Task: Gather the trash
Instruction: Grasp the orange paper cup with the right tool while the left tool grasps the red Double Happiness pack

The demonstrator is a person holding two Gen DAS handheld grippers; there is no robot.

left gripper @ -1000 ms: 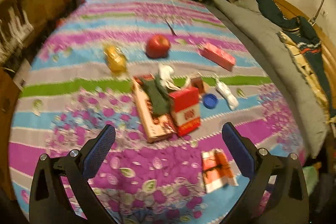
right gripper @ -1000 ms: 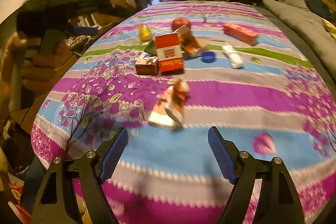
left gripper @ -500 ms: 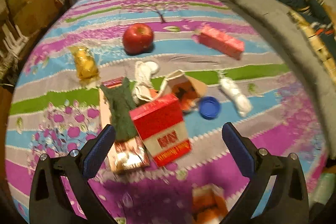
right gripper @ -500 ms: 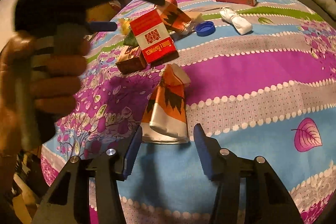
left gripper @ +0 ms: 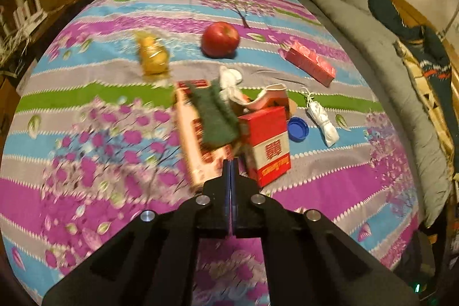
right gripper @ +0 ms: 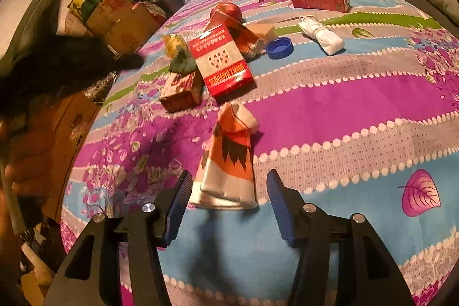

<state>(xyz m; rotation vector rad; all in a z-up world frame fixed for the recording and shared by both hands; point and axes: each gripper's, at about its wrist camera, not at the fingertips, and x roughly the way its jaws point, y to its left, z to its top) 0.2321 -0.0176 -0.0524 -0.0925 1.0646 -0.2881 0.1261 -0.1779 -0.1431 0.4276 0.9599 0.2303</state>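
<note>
On the striped floral bedspread (left gripper: 86, 191) all the trash still lies uncollected: red carton (left gripper: 268, 145), apple (left gripper: 220, 38), blue cap (left gripper: 297, 129). The right tool (right gripper: 226, 201), half-open after closing, straddles the orange wrapper (right gripper: 229, 162) ungripped; the left tool (left gripper: 230, 171) has snapped closed, empty.

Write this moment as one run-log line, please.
left tongs: shut, empty | right tongs: open around orange wrapper, not gripping | red carton: untouched

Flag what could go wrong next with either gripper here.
The right gripper straddles the flattened orange wrapper with open jaws not yet touching it; closing could pinch the bedsheet or slide off the thin wrapper. The left gripper is shut on nothing beside the red box, which it may nudge over.
</note>
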